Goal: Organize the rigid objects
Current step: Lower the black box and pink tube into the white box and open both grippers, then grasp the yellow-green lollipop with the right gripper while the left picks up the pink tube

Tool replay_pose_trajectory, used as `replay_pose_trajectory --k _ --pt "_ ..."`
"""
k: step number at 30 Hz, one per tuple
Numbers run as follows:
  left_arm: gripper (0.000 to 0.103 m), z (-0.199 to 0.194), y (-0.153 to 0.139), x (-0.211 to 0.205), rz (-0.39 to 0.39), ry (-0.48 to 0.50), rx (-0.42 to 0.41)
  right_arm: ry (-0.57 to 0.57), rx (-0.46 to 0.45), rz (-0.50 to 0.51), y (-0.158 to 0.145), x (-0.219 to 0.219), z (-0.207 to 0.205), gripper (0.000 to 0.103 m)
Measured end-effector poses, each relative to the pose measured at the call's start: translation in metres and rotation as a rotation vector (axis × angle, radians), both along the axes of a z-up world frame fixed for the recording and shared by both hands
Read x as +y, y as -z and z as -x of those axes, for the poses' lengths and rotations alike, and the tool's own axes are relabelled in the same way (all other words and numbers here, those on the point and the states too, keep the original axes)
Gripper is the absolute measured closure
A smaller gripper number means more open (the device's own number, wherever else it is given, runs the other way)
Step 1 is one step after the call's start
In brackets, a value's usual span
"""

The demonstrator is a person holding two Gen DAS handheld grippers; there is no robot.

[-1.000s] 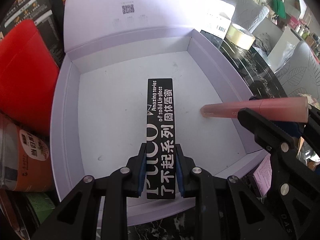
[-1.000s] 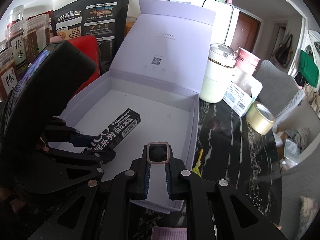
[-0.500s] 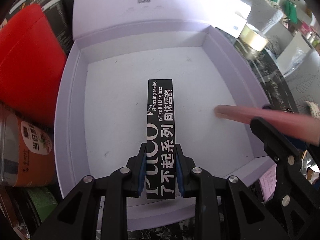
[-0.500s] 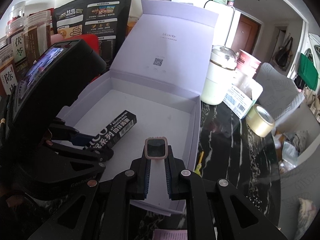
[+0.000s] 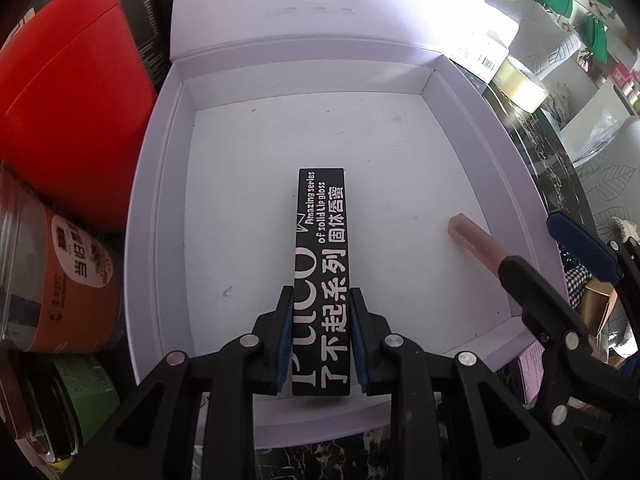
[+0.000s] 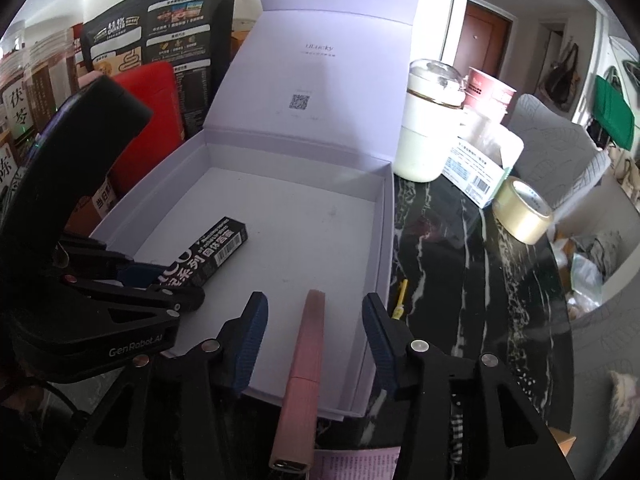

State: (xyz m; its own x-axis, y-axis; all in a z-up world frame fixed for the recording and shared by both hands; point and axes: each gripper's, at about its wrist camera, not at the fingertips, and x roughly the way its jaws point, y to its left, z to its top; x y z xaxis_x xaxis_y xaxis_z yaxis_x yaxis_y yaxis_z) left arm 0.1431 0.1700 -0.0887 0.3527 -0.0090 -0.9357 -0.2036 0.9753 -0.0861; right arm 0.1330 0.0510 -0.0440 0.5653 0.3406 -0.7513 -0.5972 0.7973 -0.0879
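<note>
Left hand-held gripper [image 5: 319, 334] clenched on black lip gloss box [image 5: 321, 276], pads on its near half; box's far end points into lilac gift box [image 5: 144, 216], lid up, whether it touches box floor can't tell. Right hand-held gripper [image 6: 316, 340] released, jaws just been opening; pink lip gloss tube [image 6: 306, 364] lies btwn them untouched by pads, far end inside gift box nr right wall, near end out over front wall. Tape roll [image 6: 522, 212] on black marble table [image 6: 460, 264], well apart.
</note>
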Motion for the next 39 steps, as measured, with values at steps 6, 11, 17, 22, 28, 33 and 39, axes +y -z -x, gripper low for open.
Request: replay_pose_trajectory --k 6,11,17,22,28,33,39 --pt "0.061 0.0 -0.005 -0.006 -0.023 0.013 0.002 0.005 -0.002 0.0 -0.007 -0.003 0.003 0.054" --pt "0.021 0.007 -0.015 -0.005 -0.028 0.003 -0.024 0.011 -0.022 0.003 -0.015 -0.006 0.008 0.053" --pt "0.021 0.017 -0.023 -0.008 -0.047 0.012 -0.033 0.028 -0.039 0.002 -0.024 -0.011 0.012 0.05" --pt "0.021 0.024 -0.036 -0.01 -0.058 0.015 -0.066 0.038 -0.06 0.002 -0.034 -0.016 0.016 0.048" --pt "0.021 0.041 -0.062 -0.013 -0.118 0.029 -0.12 0.051 -0.089 -0.007 -0.049 -0.021 0.022 0.043" --pt "0.021 0.053 -0.082 -0.015 -0.123 0.034 -0.161 0.061 -0.131 -0.024 -0.069 -0.029 0.034 0.043" --pt "0.021 0.07 -0.109 -0.029 -0.142 0.066 -0.244 0.08 -0.181 -0.043 -0.093 -0.046 0.052 0.039"
